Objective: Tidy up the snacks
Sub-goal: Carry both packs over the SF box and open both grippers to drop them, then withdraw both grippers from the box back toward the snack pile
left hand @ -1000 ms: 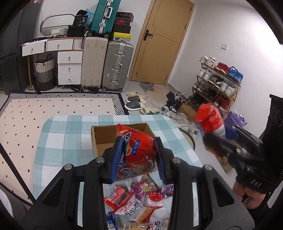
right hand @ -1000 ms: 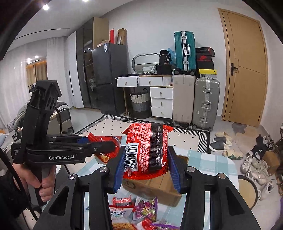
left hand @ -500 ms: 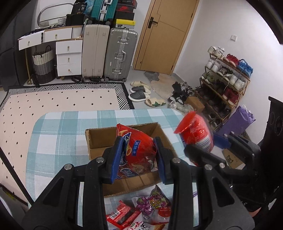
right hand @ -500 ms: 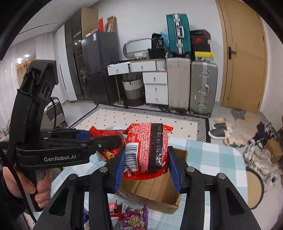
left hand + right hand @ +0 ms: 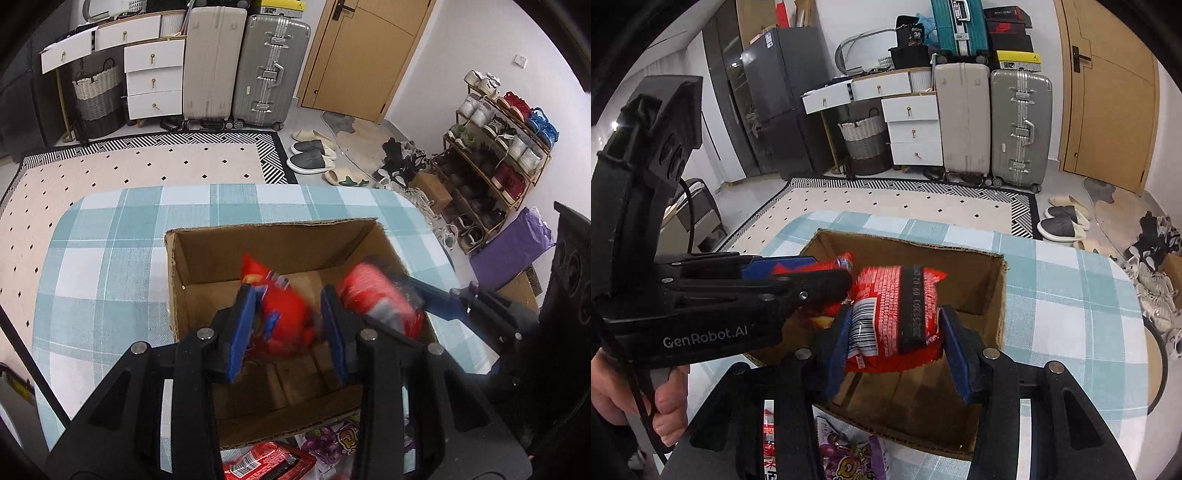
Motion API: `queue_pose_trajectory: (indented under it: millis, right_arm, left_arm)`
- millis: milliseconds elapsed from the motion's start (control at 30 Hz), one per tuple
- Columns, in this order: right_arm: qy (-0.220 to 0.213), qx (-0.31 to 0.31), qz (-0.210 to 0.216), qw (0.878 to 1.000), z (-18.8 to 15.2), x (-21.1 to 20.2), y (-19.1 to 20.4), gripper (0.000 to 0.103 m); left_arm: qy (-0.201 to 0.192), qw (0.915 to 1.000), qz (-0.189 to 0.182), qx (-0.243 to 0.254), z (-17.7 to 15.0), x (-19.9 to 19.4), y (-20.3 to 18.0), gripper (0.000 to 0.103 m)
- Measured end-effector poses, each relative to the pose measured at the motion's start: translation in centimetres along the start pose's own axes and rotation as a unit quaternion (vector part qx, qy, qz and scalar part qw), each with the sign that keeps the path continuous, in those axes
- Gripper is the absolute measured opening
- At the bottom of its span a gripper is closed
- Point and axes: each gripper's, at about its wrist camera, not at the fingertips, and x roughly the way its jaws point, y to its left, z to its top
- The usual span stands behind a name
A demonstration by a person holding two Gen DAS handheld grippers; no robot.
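An open cardboard box [image 5: 207, 254] [image 5: 993, 291] stands on the checked tablecloth. My left gripper [image 5: 288, 325] is shut on a red chip bag [image 5: 284, 314] and holds it inside the box opening. My right gripper [image 5: 894, 343] is shut on a red snack pack with a barcode [image 5: 897, 317], also over the box. In the left wrist view the right gripper's pack [image 5: 380, 299] is just right of the chip bag. In the right wrist view the left gripper [image 5: 812, 280] lies just left of my pack.
Loose snack packets [image 5: 266, 461] [image 5: 849, 454] lie on the table in front of the box. The checked tablecloth [image 5: 110, 258] extends left and behind. Suitcases [image 5: 269, 70], drawers and a shoe rack [image 5: 495, 147] stand on the floor beyond.
Both grippers have moved forward and down with their packs, from above the loose snack pile to inside the box opening. The right gripper has come close beside the left.
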Motion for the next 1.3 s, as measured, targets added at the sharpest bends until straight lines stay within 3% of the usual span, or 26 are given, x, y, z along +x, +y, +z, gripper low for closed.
queue_pose_trajectory:
  millis: [133, 200, 267, 367, 500, 600, 867, 967, 1067, 1300]
  right_arm:
    - [-0.016, -0.003, -0.001, 1.0, -0.1, -0.1, -0.3, 0.055]
    - [-0.025, 0.001, -0.003, 1.0, -0.2, -1.1, -0.3, 0.059]
    - [-0.04, 0.004, 0.002, 0.999, -0.6, -2.7, -0.1, 0.064]
    - [-0.073, -0.001, 0.002, 0.997, -1.4, -6.1, 0.4, 0.071]
    - [-0.125, -0.021, -0.01, 0.992, -3.0, -10.9, 2.1, 0.084]
    - [-0.164, -0.042, -0.017, 0.985, -4.9, -14.8, 3.8, 0.087]
    - [-0.214, -0.066, -0.018, 0.974, -9.5, -21.7, 8.6, 0.095]
    - [-0.227, -0.056, -0.015, 0.972, -11.2, -24.0, 9.5, 0.098]
    - [-0.235, -0.044, -0.008, 0.971, -12.8, -25.9, 10.3, 0.099]
    - [-0.255, -0.051, -0.02, 0.965, -16.9, -29.8, 12.3, 0.101]
  left_arm:
    - [-0.009, 0.9999, 0.011, -0.003, -0.4, -0.2, 0.6, 0.041]
    - [-0.02, 0.9996, 0.02, -0.004, -0.8, -1.1, 0.9, 0.05]
    - [-0.04, 0.9986, 0.036, -0.002, -1.6, -2.4, 0.8, 0.068]
    - [-0.08, 0.9953, 0.054, 0.015, -3.4, -5.2, -0.1, 0.08]
    - [-0.114, 0.9903, 0.074, 0.029, -5.7, -9.0, -1.3, 0.08]
    - [-0.138, 0.9872, 0.074, 0.028, -7.4, -12.3, -1.9, 0.083]
    - [-0.169, 0.9807, 0.084, 0.048, -12.1, -19.8, -4.7, 0.09]
    - [-0.177, 0.9815, 0.07, 0.022, -14.7, -22.9, -4.9, 0.091]
    - [-0.192, 0.9786, 0.072, 0.014, -17.1, -25.1, -4.8, 0.102]
    - [-0.207, 0.9743, 0.089, 0.001, -22.1, -28.1, -3.8, 0.102]
